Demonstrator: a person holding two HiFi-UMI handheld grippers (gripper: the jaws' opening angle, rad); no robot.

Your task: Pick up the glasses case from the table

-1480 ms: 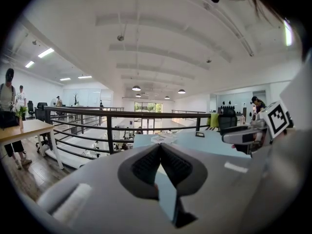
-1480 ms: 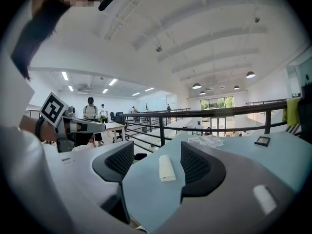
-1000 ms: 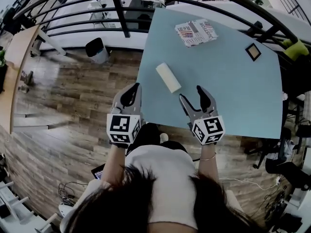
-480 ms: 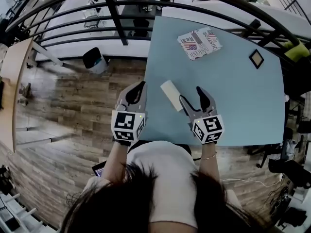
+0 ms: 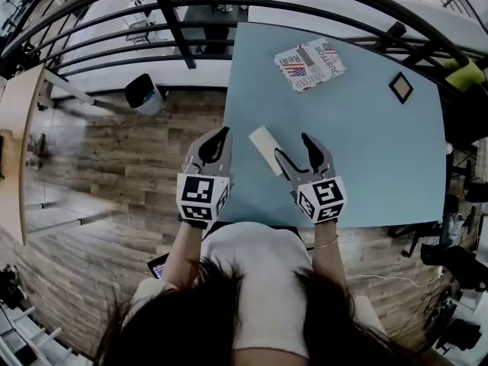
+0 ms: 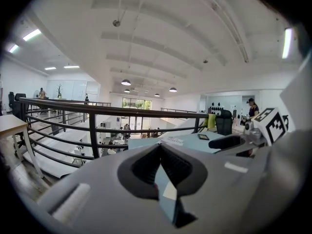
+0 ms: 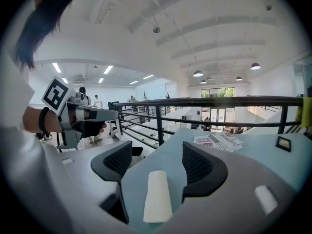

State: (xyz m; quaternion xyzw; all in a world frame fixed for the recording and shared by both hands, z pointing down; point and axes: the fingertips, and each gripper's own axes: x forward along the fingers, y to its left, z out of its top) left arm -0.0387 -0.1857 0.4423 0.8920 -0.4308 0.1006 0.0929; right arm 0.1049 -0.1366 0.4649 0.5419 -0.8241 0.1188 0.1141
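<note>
A cream, rounded glasses case (image 5: pixel 265 148) lies at an angle near the front left of the light blue table (image 5: pixel 366 143). My right gripper (image 5: pixel 293 150) is open just right of the case, its left finger alongside the case's near end. In the right gripper view the case (image 7: pixel 157 197) lies on the table low between the open jaws of the right gripper (image 7: pixel 157 150), and neither pad touches it. My left gripper (image 5: pixel 216 138) is shut, with its tips over the table's left edge. In the left gripper view the left gripper's (image 6: pixel 159 147) tips meet, with nothing held.
A printed paper (image 5: pixel 309 56) lies at the table's far side, with a small dark framed square (image 5: pixel 400 88) to its right. A black railing (image 5: pixel 175 21) runs past the far edge. A dark bin (image 5: pixel 141 94) stands on the wooden floor to the left.
Both grippers have moved forward towards the case. The right gripper's left finger, which was short of the case, is now beside its near end. The case has not moved on the table.
</note>
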